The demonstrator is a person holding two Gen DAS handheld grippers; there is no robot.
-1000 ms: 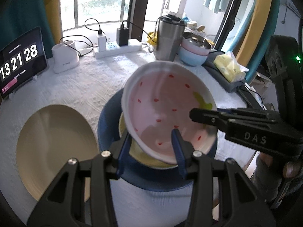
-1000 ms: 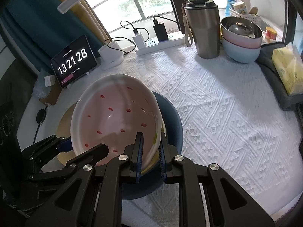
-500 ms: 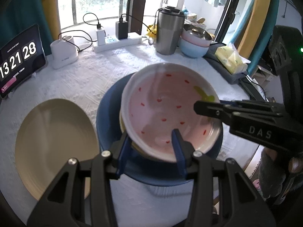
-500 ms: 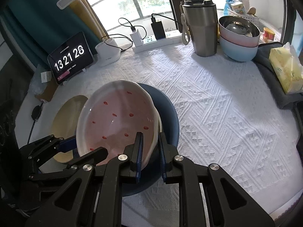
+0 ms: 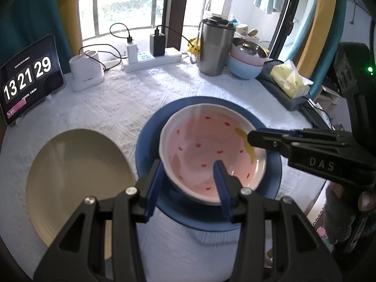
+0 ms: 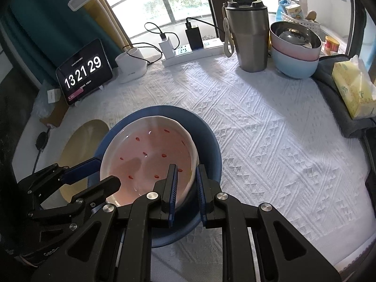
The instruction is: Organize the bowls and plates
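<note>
So, working left to right with the blue plate as the anchor: out to its left on the counter there's a beige plate lying flat by itself, not touching the blue one. The pink strawberry bowl is sitting inside the blue plate, pretty much level as far as I can tell. The left gripper has its jaws partly open, straddling the bowl's near-left rim, one finger outside and one inside; can't tell if the pads are actually pressing. On the bowl's right edge the right gripper has its jaws nearly closed and pinched on the rim wall. Far behind the blue plate, next to the steel tumbler, there's a stack of bowls. My read is the bowl is being set down, so the trick would be making sure it's fully seated and centred before letting go, opening both sides evenly, then backing the fingers straight off so the inside one doesn't hook the rim and drag it.
</note>
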